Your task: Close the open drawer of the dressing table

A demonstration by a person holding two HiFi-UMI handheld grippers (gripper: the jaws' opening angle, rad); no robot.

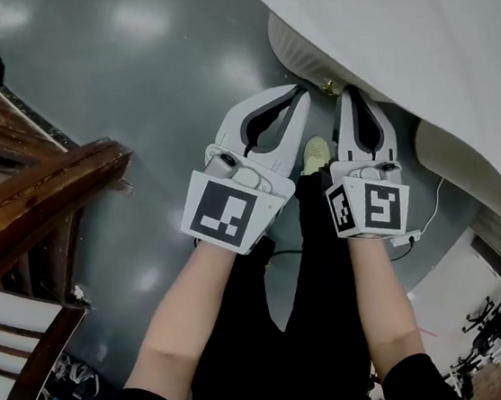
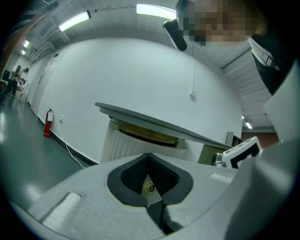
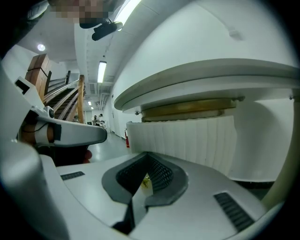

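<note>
Grey-lined and empty, the left claw (image 2: pixel 148 155) has its jaws together at the tips. The right claw (image 3: pixel 149 155) beside it is closed the same way, gripping nothing. Between the two tips sits a small brass knob (image 1: pixel 328 88). Just ahead of them stands the ribbed white front of the drawer (image 1: pixel 289 47), which juts out from under the dressing table (image 1: pixel 393 32) above. A yellowish strip of the drawer's inside shows over the front. Whether either tip touches the front I cannot tell. To my eye the claws are in place and the push is all that is left, since the drawer is not yet home. Behind the claws lies dark floor (image 1: pixel 154 79).
</note>
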